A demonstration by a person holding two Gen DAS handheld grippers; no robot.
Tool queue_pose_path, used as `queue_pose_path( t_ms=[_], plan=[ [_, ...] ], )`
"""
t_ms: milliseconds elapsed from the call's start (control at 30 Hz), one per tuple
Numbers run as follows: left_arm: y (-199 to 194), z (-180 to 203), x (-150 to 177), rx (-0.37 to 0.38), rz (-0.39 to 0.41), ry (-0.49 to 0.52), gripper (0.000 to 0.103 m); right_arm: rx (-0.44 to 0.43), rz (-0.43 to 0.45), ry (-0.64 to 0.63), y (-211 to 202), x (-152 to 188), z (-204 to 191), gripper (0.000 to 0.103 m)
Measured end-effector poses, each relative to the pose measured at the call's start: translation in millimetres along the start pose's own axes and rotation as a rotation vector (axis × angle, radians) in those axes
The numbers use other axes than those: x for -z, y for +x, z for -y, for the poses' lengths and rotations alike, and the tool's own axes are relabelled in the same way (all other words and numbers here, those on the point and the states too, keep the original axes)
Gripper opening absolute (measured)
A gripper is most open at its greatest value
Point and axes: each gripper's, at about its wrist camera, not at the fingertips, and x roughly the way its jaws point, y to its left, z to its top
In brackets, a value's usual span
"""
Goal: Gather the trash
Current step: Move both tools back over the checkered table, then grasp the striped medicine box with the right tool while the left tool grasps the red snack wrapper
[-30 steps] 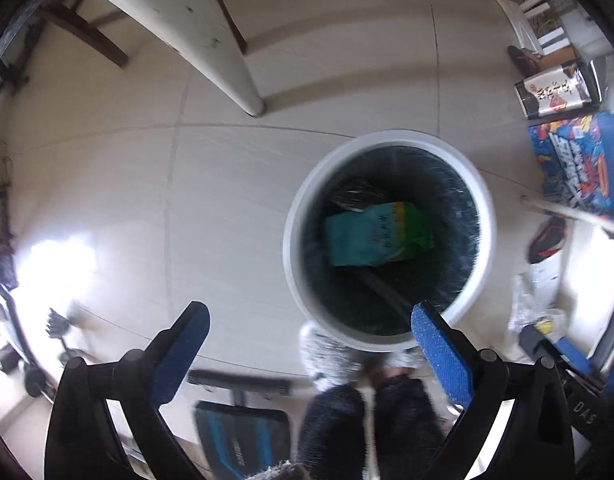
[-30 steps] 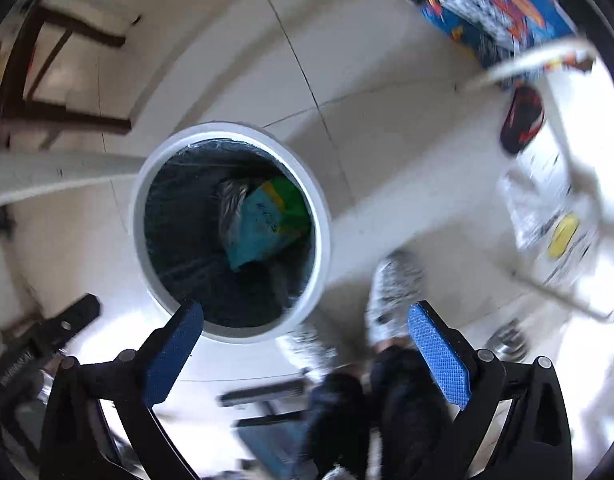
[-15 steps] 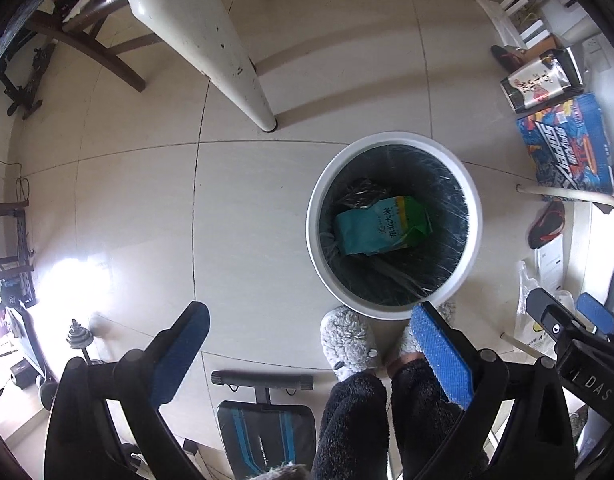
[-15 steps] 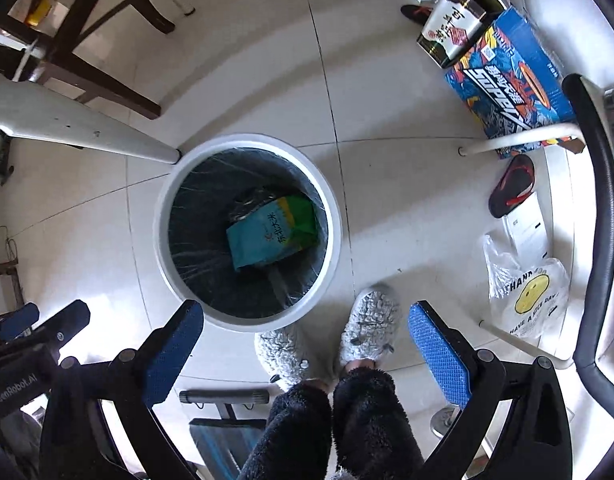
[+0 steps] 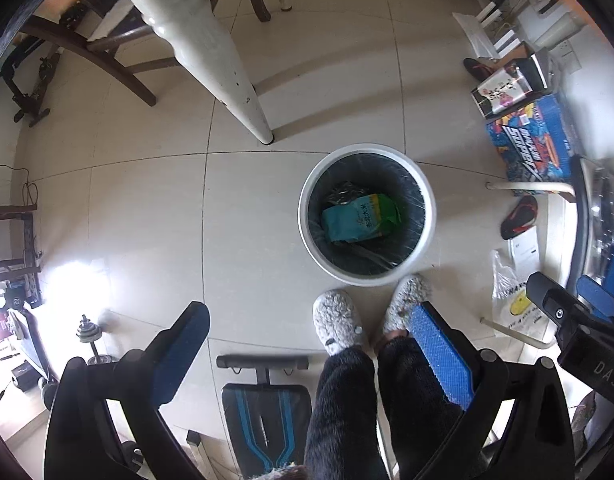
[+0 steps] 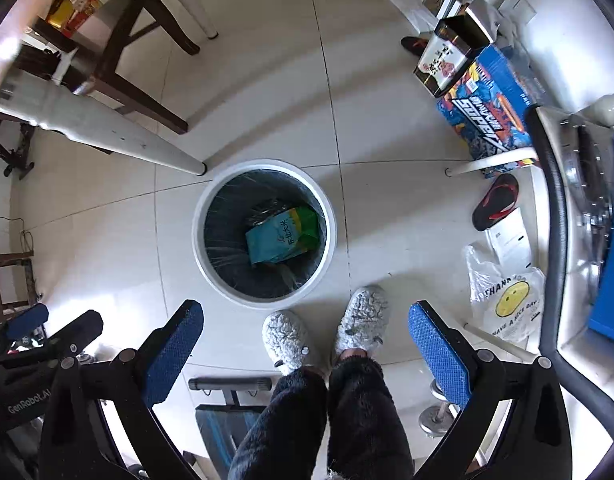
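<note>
Left wrist view: the left gripper (image 5: pixel 311 344) hangs high over the floor with its blue-padded fingers spread wide and nothing between them. Ahead of it and a little toward its right finger stands the white bin (image 5: pixel 307 236), lined with a dark bag. Inside lies a teal and green packet (image 5: pixel 361 222), flat against the liner, its long axis running across the view, teal end toward the left finger's side and green end toward the right, tilted slightly up at the green end. A crumpled dark wrapper (image 5: pixel 343 194) sits just beyond it in the bin. Two grey fluffy slippers (image 5: pixel 337 324) stand between the bin and the gripper, almost touching the bin's near rim. This view alone shows a weight bench (image 5: pixel 263 396) below the gripper and dumbbell plates (image 5: pixel 89 334) off by the left finger. The other gripper's body shows at the right edge.

Right wrist view: the right gripper (image 6: pixel 305 346) is likewise wide open and empty. Here the bin (image 6: pixel 199 240) lies ahead toward the left finger, and the packet (image 6: pixel 283 236) slants more steeply, green end farther away and to the right. This view shows more clearly a smiley plastic bag (image 6: pixel 507 304) beside the right finger, a red and black sandal (image 6: pixel 495 202) beyond it, and a blue printed box (image 6: pixel 491 108) farther ahead.
</note>
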Motion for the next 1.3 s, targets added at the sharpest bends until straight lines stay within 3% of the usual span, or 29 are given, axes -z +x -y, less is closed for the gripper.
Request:
queue_pose_path(
  t_ms=[367,533,667,767,967,1100,1300],
  plan=[
    [-135,6,15,0.016,0.091,0.031,0.103,-0.067,0.039,0.038,-141,19,2,0.103],
    [-197,23,-19,0.005,0.174,0.049,0.103,-0.120,0.116,0.084,-225,-1,14,0.103],
    [-245,44,-68,0.026,0.257,0.038,0.103,-0.119,0.202,0.092,-291,-34,31,0.103],
    [-270,65,-111,0.036,0.298,0.032,0.103,-0.089,0.253,0.083,-332,-72,52,0.103],
    [-268,94,-212,0.085,0.275,-0.036,0.103,-0.044,0.232,0.038,-350,-174,94,0.103],
    [-242,107,-279,0.119,0.220,-0.087,0.102,-0.014,0.180,-0.014,-324,-256,113,0.103],
    [-187,136,-352,0.135,0.124,-0.117,0.099,0.059,0.061,-0.174,-259,-366,120,0.103]
  ],
)
